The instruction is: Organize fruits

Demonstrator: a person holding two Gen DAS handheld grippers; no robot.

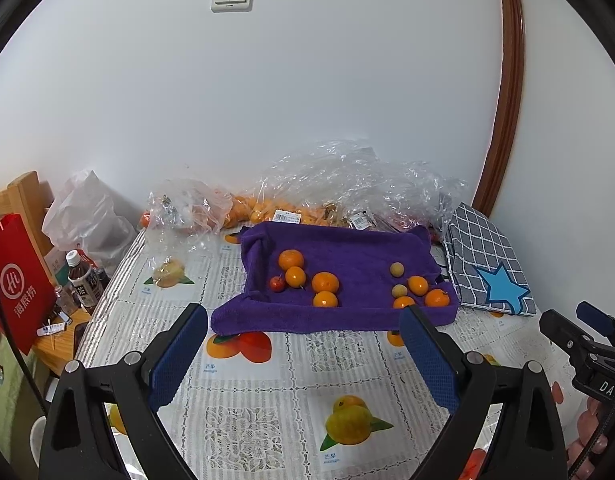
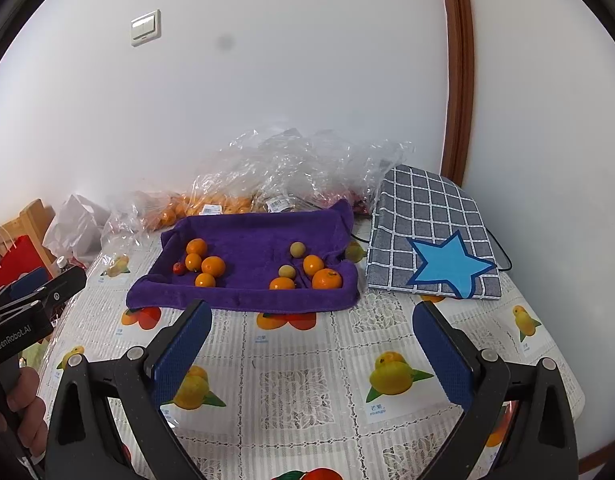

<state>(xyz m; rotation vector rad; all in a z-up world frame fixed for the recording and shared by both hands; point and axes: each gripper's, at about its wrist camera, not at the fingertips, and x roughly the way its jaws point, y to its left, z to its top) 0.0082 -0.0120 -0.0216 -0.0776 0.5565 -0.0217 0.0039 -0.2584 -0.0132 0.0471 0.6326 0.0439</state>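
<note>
A: Towel point(image 1: 347, 248), purple, lies on the table point(image 1: 267, 380) and carries two fruit groups: oranges point(image 1: 325, 282) left, pale small fruits point(image 1: 397, 269) mixed in right.

B: Take round fruit across its middle, squeeze gently.

A: Left gripper point(image 1: 303, 344) and right gripper point(image 2: 313, 340) both hover level short of the towel, jaws wide apart, empty.

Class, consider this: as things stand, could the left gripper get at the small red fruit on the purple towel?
Probably yes. The left gripper is open and empty, and the small red fruit lies exposed at the left cluster's edge. Only bare tablecloth and the purple towel's low front fold lie between.
</note>
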